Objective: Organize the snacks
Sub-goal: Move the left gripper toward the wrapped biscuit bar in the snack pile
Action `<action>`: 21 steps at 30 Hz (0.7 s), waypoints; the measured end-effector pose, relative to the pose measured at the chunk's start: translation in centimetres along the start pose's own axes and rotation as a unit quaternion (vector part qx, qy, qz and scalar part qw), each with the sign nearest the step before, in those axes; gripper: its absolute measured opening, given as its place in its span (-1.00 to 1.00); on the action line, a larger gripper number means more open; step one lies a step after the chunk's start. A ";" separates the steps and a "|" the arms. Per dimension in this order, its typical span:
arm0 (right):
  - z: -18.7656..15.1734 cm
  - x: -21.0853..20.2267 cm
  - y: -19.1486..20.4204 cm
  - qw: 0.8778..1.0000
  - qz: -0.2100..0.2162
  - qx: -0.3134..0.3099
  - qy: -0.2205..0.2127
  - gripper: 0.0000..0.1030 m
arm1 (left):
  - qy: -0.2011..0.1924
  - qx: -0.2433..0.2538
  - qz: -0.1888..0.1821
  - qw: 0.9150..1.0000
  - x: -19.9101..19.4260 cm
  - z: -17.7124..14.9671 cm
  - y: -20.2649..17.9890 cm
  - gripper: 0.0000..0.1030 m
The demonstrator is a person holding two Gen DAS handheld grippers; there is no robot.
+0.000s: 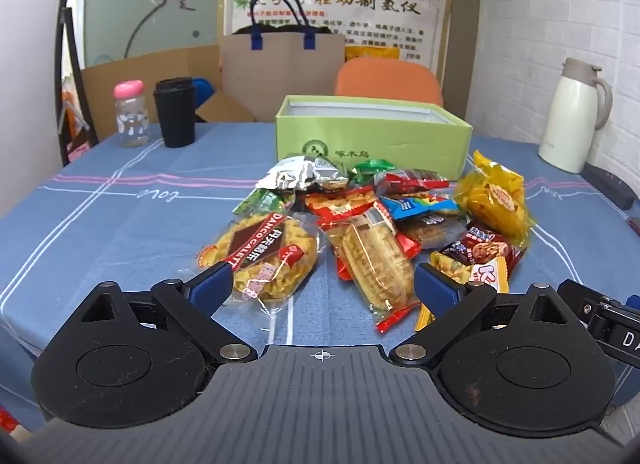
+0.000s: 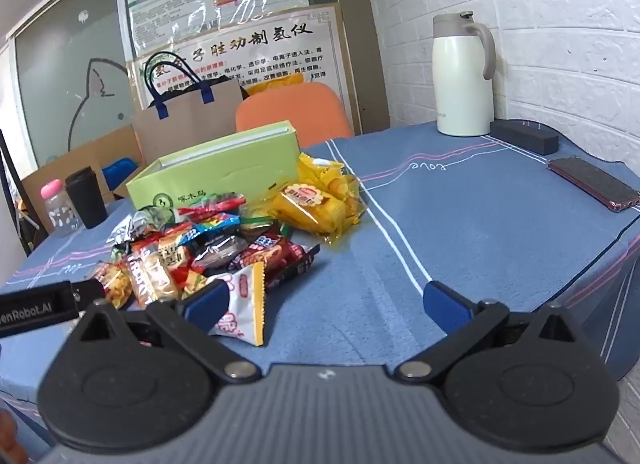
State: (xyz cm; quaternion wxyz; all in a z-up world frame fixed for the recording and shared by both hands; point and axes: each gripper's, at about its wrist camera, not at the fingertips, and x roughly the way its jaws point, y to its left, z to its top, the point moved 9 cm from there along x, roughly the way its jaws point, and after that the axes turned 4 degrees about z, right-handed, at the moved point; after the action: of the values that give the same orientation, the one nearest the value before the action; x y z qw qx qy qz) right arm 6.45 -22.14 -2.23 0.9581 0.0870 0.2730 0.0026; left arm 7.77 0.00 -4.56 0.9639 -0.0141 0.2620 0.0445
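Nearest, left hand-held gripper (image 1: 322,288) spread wide, nothing held, blue pads low over the near edge of the snack pile (image 1: 384,220). Right hand-held gripper (image 2: 336,300) likewise spread wide and empty, left pad beside a white-and-yellow candy packet (image 2: 244,304), right pad over bare blue cloth. Between the left gripper's pads: a round noodle-cake packet (image 1: 266,252) at left, a long clear-wrapped biscuit (image 1: 378,260) at centre, both flat on the worktop (image 1: 120,224). Further in, a heap of red, blue, brown and silver wrappers, overlapping. At the pile's right, a yellow bag of snacks (image 1: 494,196), slightly apart from the rest. Just behind the heap, an open green box (image 1: 372,132), upright, interior not visible. Far left, a pink-capped bottle (image 1: 130,114) next to a black cup (image 1: 175,112). Far right, a cream thermos jug (image 1: 574,114); near it, a dark phone (image 2: 594,182) flat on the cloth.
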 end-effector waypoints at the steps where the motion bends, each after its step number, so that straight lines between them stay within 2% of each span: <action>1: 0.0 0.0 0.0 1.000 0.000 0.001 0.000 0.99 | -0.001 0.002 0.003 1.000 0.0 0.0 0.0 0.68; 7: 0.0 0.1 -0.1 1.000 0.002 0.004 0.001 0.99 | 0.002 0.003 -0.005 1.000 0.7 0.3 1.0 0.70; 10: -0.2 0.7 0.2 1.000 0.004 0.004 0.004 0.99 | -0.005 0.010 0.018 1.000 0.0 -0.1 0.3 0.71; 14: -0.3 0.7 0.2 1.000 0.003 0.004 0.005 0.99 | -0.002 0.013 0.019 1.000 0.0 -0.2 0.3 0.71; 21: -0.4 0.4 0.5 1.000 0.007 -0.005 0.006 0.99 | -0.005 0.019 0.047 0.999 0.5 -0.2 0.9 0.72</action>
State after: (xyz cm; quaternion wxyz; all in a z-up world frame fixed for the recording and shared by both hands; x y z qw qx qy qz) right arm 6.59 -21.58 -2.70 0.9569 0.0836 0.2778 0.0111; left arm 8.00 0.93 -5.01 0.9622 0.0169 0.2580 0.0851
